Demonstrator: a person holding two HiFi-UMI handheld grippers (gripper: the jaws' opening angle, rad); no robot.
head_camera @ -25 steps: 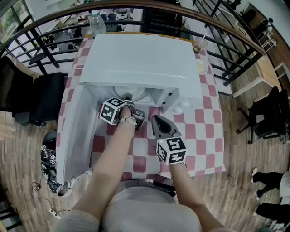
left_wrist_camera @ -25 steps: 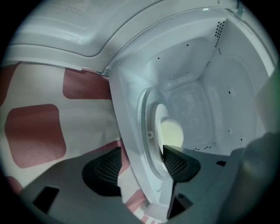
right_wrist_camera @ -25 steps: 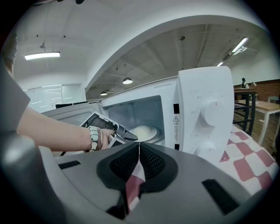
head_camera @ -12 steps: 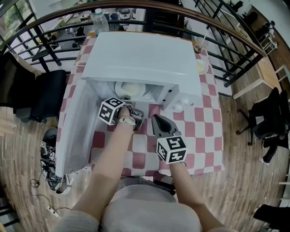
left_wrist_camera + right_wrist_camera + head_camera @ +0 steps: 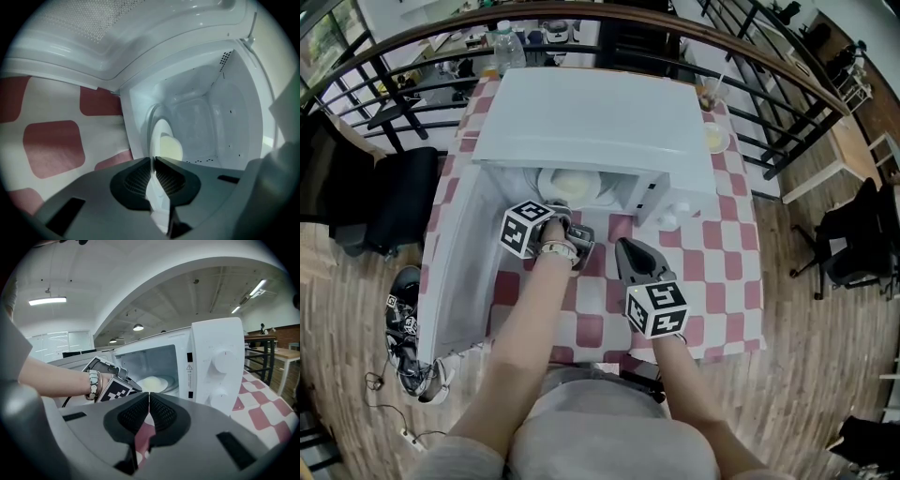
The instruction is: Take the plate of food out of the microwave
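Plate (image 5: 159, 133): inside microwave (image 5: 591, 122), on its floor.
Left gripper (image 5: 153, 163): jaws just closing, clenched on plate rim.
Right gripper (image 5: 149, 398): clenched, empty.
Risk: one-sided rim pinch; plate may tip, spilling food (image 5: 172, 149).

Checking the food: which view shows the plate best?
Left gripper view: the plate is closest, pale food visible. Head view catches part of it under the microwave top; right gripper view shows it small, farther off.
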